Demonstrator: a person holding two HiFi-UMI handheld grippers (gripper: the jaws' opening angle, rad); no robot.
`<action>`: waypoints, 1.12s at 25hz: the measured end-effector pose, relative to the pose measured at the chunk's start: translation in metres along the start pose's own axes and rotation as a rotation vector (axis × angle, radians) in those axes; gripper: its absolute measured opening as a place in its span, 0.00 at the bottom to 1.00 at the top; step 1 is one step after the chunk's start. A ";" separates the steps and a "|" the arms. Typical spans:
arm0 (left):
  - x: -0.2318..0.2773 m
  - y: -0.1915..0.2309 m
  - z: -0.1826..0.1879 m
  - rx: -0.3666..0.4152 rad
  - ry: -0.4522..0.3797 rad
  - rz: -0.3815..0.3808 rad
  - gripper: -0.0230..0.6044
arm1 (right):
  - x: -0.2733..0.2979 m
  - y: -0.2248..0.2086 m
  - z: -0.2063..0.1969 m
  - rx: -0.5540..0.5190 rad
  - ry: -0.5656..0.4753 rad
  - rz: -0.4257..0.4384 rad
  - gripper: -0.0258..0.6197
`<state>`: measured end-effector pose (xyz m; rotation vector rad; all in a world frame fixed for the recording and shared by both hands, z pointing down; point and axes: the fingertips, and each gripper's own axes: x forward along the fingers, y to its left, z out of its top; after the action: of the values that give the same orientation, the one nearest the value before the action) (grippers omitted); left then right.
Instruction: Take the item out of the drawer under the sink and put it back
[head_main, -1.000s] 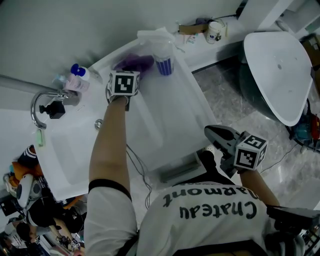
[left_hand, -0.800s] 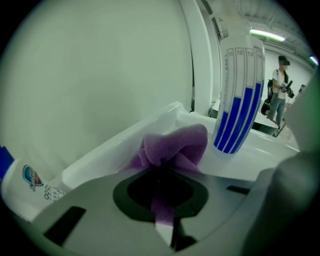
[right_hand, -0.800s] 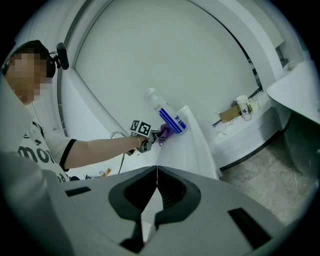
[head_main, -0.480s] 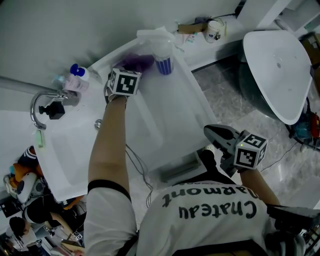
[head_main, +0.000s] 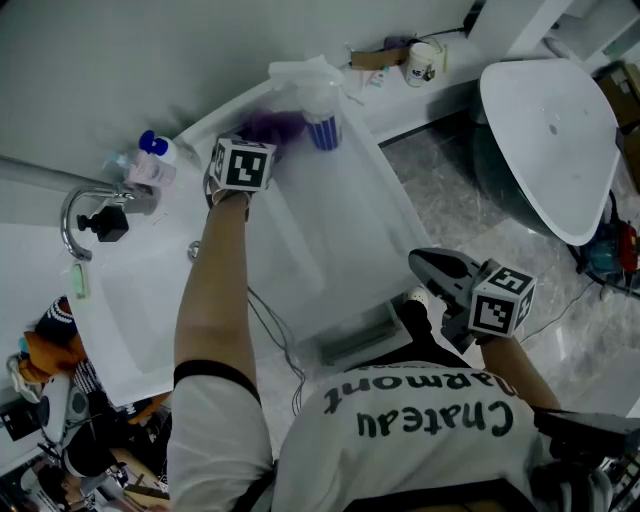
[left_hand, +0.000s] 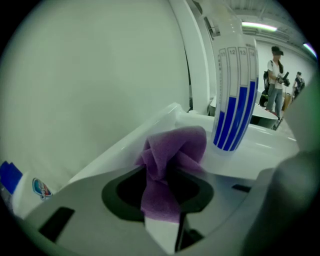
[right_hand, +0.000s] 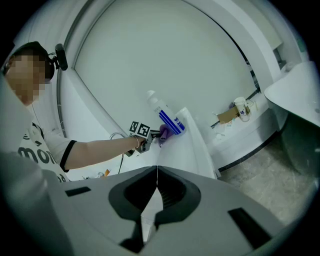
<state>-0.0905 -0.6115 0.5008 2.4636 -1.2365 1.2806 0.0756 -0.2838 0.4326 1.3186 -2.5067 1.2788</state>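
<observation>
The white drawer (head_main: 350, 230) under the sink stands pulled out. At its far end lie a crumpled purple cloth (head_main: 270, 127) and a blue-striped spray bottle (head_main: 322, 115). My left gripper (head_main: 262, 143) reaches to that end. In the left gripper view the purple cloth (left_hand: 170, 160) hangs between the jaws of the left gripper (left_hand: 167, 225), which have just been opening; a gap shows beside it, and the bottle (left_hand: 235, 100) stands just behind. My right gripper (head_main: 425, 262) hovers off the drawer's right side, away from both items. In its own view the right gripper (right_hand: 150, 220) has its jaws together on nothing.
A white sink basin (head_main: 140, 290) with a curved tap (head_main: 85, 210) lies left of the drawer, with small bottles (head_main: 150, 155) on its rim. A large white bowl-shaped fixture (head_main: 560, 130) stands at the right. A cup (head_main: 425, 60) sits on the back ledge.
The view has shifted slightly. Both grippers stay where they were, the left one at the purple cloth.
</observation>
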 end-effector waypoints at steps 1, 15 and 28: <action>-0.001 0.001 0.000 -0.012 -0.002 -0.002 0.22 | -0.001 0.001 0.000 -0.002 -0.001 -0.001 0.06; -0.024 0.001 0.014 -0.122 -0.046 -0.036 0.28 | -0.019 0.007 -0.003 -0.012 -0.025 -0.021 0.06; -0.069 -0.002 0.048 -0.230 -0.232 -0.021 0.26 | -0.033 0.026 0.003 0.010 -0.089 0.002 0.06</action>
<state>-0.0803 -0.5876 0.4204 2.4992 -1.3192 0.8106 0.0794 -0.2564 0.4018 1.4053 -2.5639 1.2624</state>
